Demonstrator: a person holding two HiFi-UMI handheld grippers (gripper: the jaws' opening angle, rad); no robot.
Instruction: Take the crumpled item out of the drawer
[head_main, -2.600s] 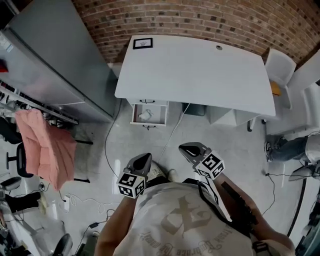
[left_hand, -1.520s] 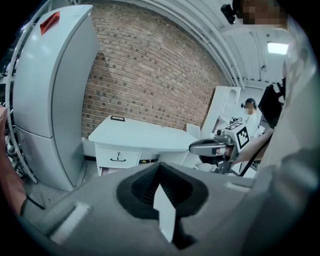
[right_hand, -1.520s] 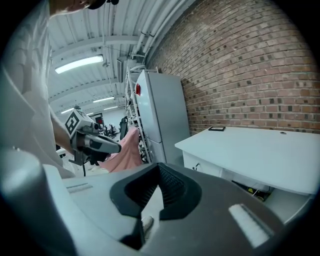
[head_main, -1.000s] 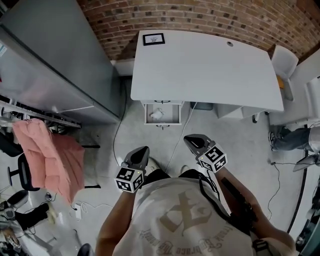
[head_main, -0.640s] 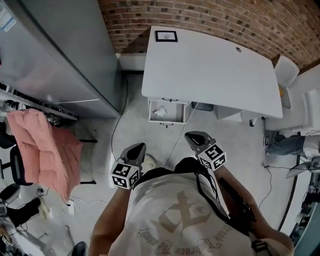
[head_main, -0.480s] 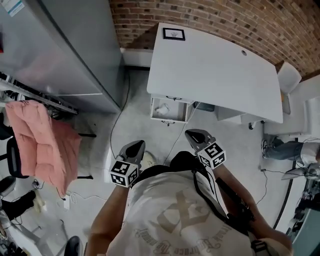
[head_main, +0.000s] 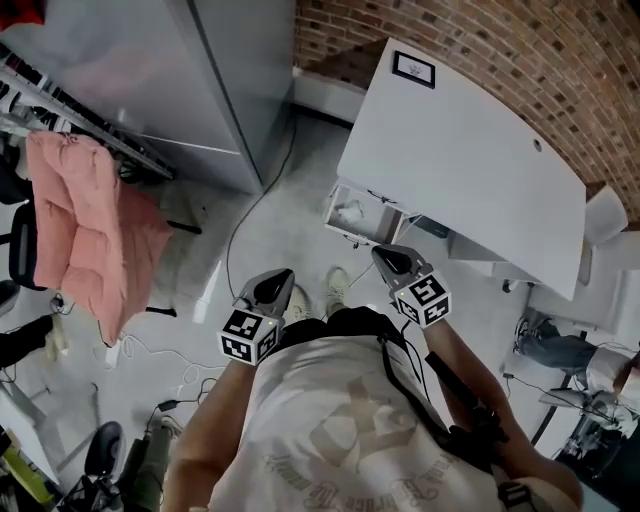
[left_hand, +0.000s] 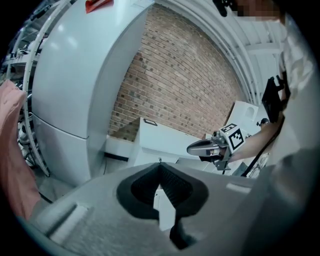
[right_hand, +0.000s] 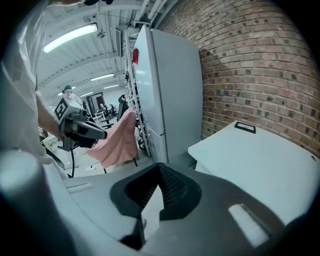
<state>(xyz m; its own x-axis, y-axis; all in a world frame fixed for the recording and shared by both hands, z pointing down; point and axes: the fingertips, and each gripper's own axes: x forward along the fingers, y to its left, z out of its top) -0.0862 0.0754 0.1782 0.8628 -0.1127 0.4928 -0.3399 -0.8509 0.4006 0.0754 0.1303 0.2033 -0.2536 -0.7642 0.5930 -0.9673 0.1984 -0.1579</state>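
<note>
Mid-frame, the left gripper (head_main: 276, 286) and right gripper (head_main: 389, 260) are closed and empty, seemingly because the crumpled item (head_main: 350, 209) lies well apart in the open drawer (head_main: 378, 222) above.

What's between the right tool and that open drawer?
Just grey floor, perhaps a thin cable, in the head view, between the right gripper and the open drawer holding the crumpled item.

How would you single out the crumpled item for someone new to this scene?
Find the big white desk by the brick wall. Below its near edge one small drawer stands pulled open. The crumpled item is the pale wad inside, the only thing visible in it.
</note>
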